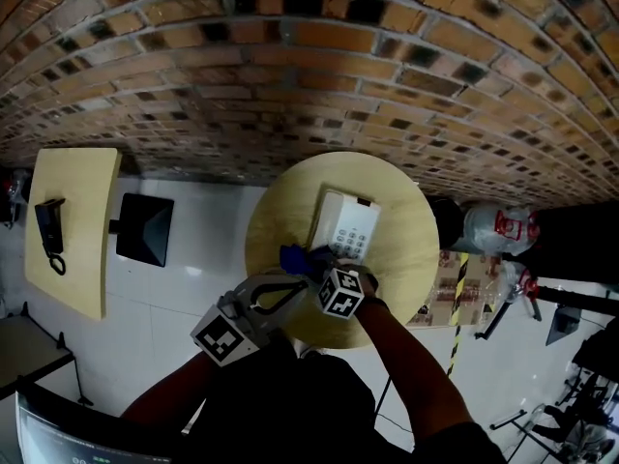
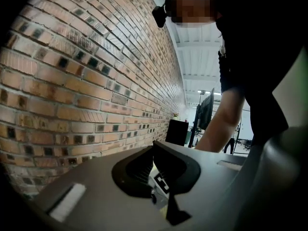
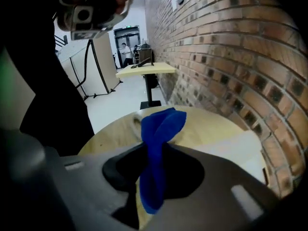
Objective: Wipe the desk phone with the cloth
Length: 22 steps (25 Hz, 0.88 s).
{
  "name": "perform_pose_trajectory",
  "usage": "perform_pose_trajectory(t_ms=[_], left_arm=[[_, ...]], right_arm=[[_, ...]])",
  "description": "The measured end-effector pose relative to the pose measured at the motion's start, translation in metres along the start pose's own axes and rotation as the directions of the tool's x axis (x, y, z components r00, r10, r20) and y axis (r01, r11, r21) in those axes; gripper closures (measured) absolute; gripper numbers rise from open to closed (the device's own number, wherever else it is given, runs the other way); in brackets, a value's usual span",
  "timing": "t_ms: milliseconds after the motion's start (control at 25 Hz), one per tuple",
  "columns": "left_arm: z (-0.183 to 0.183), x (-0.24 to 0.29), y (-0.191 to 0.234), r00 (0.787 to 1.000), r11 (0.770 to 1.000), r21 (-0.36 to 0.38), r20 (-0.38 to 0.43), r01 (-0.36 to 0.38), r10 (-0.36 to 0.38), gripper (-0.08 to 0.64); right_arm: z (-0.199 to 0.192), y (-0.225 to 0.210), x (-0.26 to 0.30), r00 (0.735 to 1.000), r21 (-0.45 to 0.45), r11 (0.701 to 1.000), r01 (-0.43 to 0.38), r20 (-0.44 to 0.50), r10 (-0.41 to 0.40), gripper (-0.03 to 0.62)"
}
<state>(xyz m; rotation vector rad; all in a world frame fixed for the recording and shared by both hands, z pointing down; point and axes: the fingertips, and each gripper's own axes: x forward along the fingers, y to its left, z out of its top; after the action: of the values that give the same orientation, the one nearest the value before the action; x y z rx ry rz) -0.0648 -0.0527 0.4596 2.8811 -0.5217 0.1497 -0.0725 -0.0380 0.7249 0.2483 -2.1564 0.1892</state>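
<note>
A white desk phone (image 1: 343,225) lies on the round wooden table (image 1: 406,249), on its far half. My right gripper (image 1: 315,263) is shut on a blue cloth (image 1: 300,257) just left of the phone's near corner. In the right gripper view the cloth (image 3: 159,138) stands up twisted between the jaws of the right gripper (image 3: 155,153), above the tabletop (image 3: 207,124), and a pale patch at the right looks like the phone (image 3: 240,146). My left gripper (image 1: 304,284) hovers at the table's near edge, shut and holding nothing. Seen from the left gripper view, the left gripper (image 2: 154,148) faces the brick wall.
A brick wall (image 1: 290,75) runs behind the table. To the left stands a rectangular table (image 1: 77,259) with a black handset (image 1: 48,230), and a black box (image 1: 145,228) sits on the floor. A plastic bag (image 1: 493,228) and a cardboard box (image 1: 450,293) lie to the right.
</note>
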Motion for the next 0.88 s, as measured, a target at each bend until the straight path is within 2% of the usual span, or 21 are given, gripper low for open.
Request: perform_pose_trajectory(t_ms=[40, 160, 240, 320, 360, 400, 480, 560, 640, 720, 760, 800, 880], left_arm=[[0.000, 0.002, -0.001, 1.000, 1.000, 0.017, -0.003, 0.012, -0.012, 0.571], [-0.002, 0.010, -0.006, 1.000, 0.999, -0.050, -0.011, 0.014, -0.015, 0.571], [-0.002, 0.017, -0.012, 0.999, 0.998, -0.064, -0.016, 0.028, -0.029, 0.571], [-0.002, 0.024, -0.018, 0.999, 0.997, -0.057, -0.017, 0.050, -0.051, 0.571], [-0.001, 0.028, -0.021, 0.998, 0.997, -0.052, -0.018, 0.060, -0.061, 0.571], [-0.001, 0.031, -0.024, 0.997, 0.996, -0.049, -0.017, 0.070, -0.071, 0.571], [0.000, 0.037, -0.030, 0.996, 0.995, -0.048, -0.015, 0.086, -0.087, 0.571], [-0.002, 0.041, -0.035, 0.995, 0.994, -0.057, -0.024, 0.093, -0.095, 0.571], [-0.003, 0.044, -0.039, 0.994, 0.994, -0.038, -0.030, 0.106, -0.107, 0.571], [-0.001, 0.046, -0.043, 0.990, 0.990, 0.042, -0.029, 0.136, -0.135, 0.571], [0.001, 0.046, -0.044, 0.988, 0.985, 0.086, -0.030, 0.151, -0.149, 0.571], [0.000, 0.046, -0.044, 0.989, 0.986, 0.080, -0.033, 0.149, -0.146, 0.571], [-0.005, 0.045, -0.042, 0.993, 0.994, -0.028, -0.043, 0.110, -0.111, 0.571]], right_arm=[[-0.008, 0.016, 0.004, 1.000, 0.013, 1.000, -0.021, -0.008, 0.021, 0.499], [-0.029, 0.043, -0.002, 0.999, 0.082, 0.996, -0.037, 0.006, 0.036, 0.499], [-0.046, 0.038, -0.021, 1.000, 0.160, 0.987, 0.004, 0.027, -0.009, 0.499], [-0.073, 0.017, -0.047, 0.995, 0.299, 0.952, 0.071, 0.051, -0.091, 0.499], [-0.092, 0.003, -0.062, 0.988, 0.386, 0.916, 0.110, 0.057, -0.143, 0.499], [-0.114, -0.013, -0.077, 0.979, 0.473, 0.868, 0.152, 0.051, -0.199, 0.499], [-0.165, -0.041, -0.103, 0.955, 0.614, 0.754, 0.233, 0.004, -0.298, 0.499], [-0.216, -0.057, -0.120, 0.933, 0.694, 0.654, 0.302, -0.075, -0.352, 0.499], [-0.258, -0.064, -0.127, 0.918, 0.737, 0.578, 0.351, -0.150, -0.366, 0.497], [-0.284, -0.067, -0.129, 0.909, 0.766, 0.520, 0.377, -0.197, -0.368, 0.497], [-0.290, -0.069, -0.129, 0.905, 0.775, 0.501, 0.385, -0.211, -0.369, 0.497], [-0.292, -0.071, -0.128, 0.901, 0.779, 0.489, 0.392, -0.219, -0.374, 0.496], [-0.291, -0.074, -0.125, 0.893, 0.776, 0.483, 0.406, -0.227, -0.388, 0.492]])
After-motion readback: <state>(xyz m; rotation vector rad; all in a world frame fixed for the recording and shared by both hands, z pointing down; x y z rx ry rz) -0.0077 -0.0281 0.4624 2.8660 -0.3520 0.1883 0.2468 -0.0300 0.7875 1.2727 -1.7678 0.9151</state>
